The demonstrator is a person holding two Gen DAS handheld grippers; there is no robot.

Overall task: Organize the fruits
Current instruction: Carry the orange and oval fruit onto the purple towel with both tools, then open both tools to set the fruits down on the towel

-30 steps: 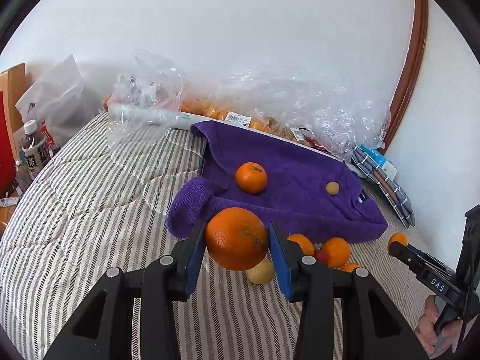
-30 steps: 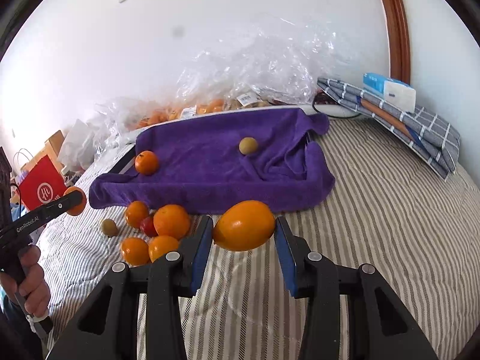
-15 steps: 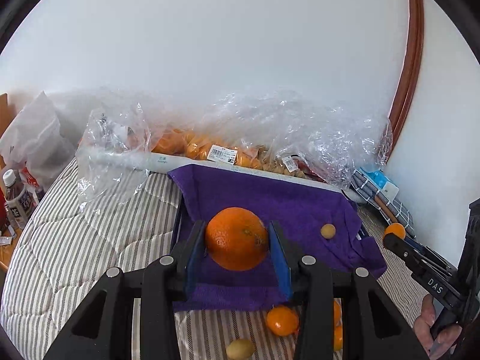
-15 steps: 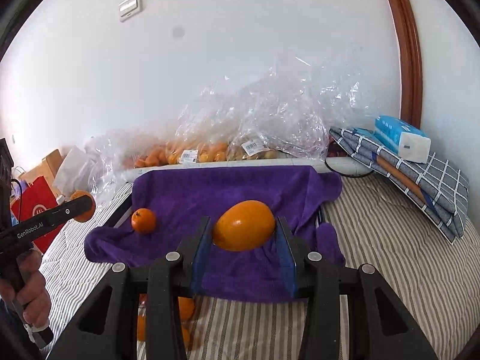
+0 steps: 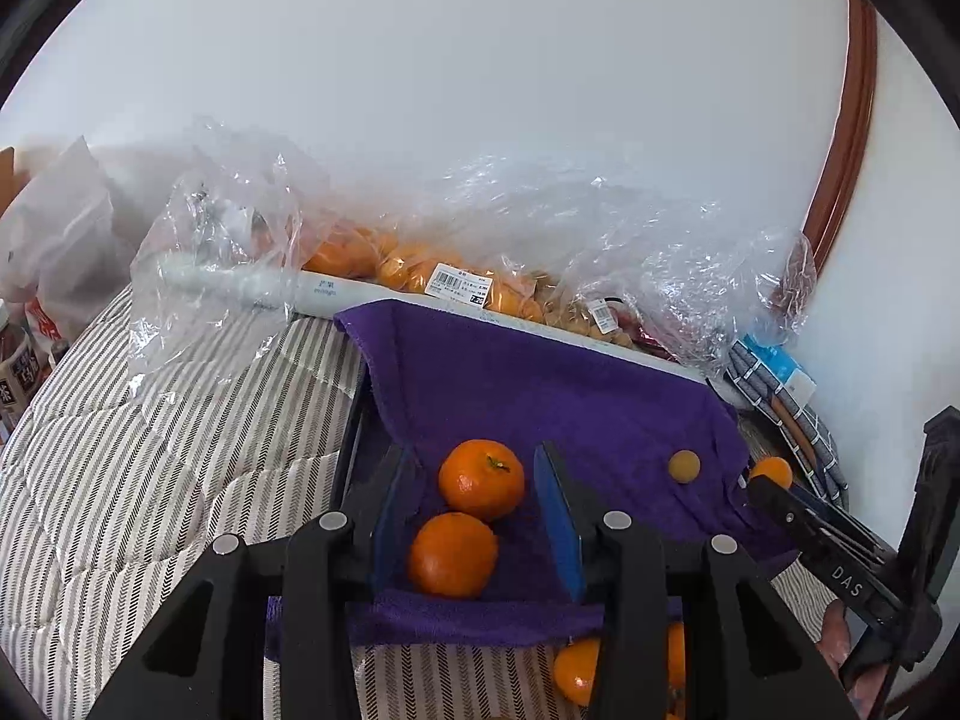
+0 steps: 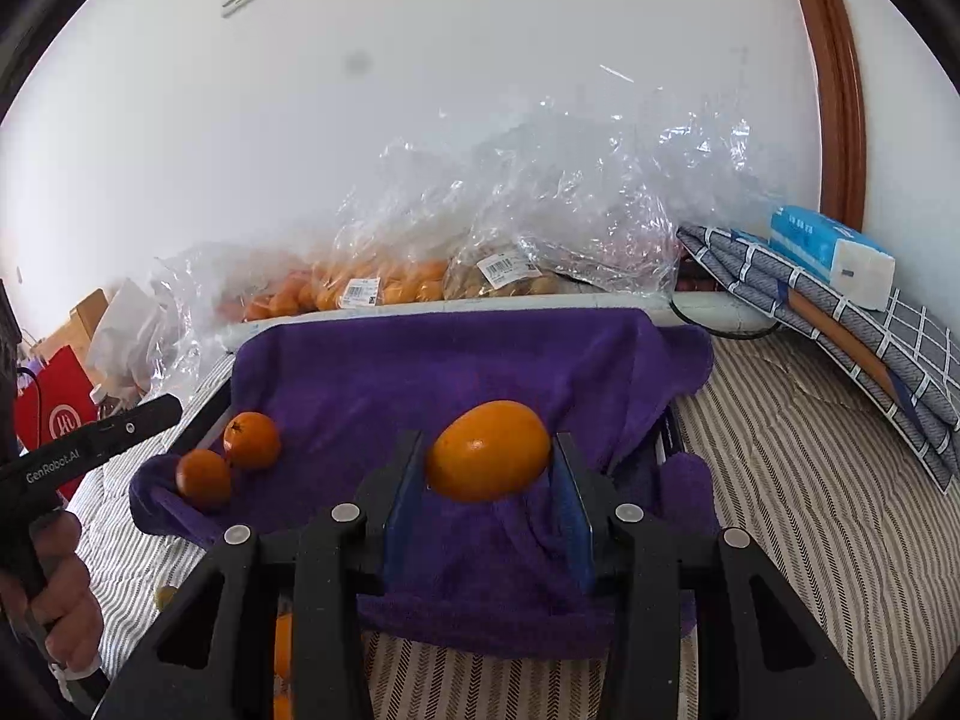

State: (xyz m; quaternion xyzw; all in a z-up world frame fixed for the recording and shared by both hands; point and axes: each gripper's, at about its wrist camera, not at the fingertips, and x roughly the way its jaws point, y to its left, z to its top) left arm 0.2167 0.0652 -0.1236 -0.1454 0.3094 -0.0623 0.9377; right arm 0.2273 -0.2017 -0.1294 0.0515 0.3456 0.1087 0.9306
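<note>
My left gripper (image 5: 474,516) is open over the purple towel (image 5: 540,384). Two oranges lie on the towel between its fingers: a near one (image 5: 453,553) and a far one (image 5: 481,478). A small brown fruit (image 5: 684,466) lies further right on the towel. My right gripper (image 6: 487,480) is shut on an oval orange fruit (image 6: 489,450) and holds it above the towel (image 6: 420,372). The two oranges (image 6: 252,439) (image 6: 203,477) also show at the left in the right wrist view. More oranges (image 5: 576,669) lie on the bed before the towel.
Clear plastic bags of fruit (image 5: 420,270) line the wall behind the towel. A folded checked cloth with a tissue pack (image 6: 840,252) lies at the right. A red bag (image 6: 54,414) and bottles (image 5: 18,360) stand at the left. The bed has a striped quilt (image 5: 150,450).
Both grippers moved forward over the towel. My left gripper opened and let its orange go onto the towel beside the other one. My right gripper still holds its fruit.
</note>
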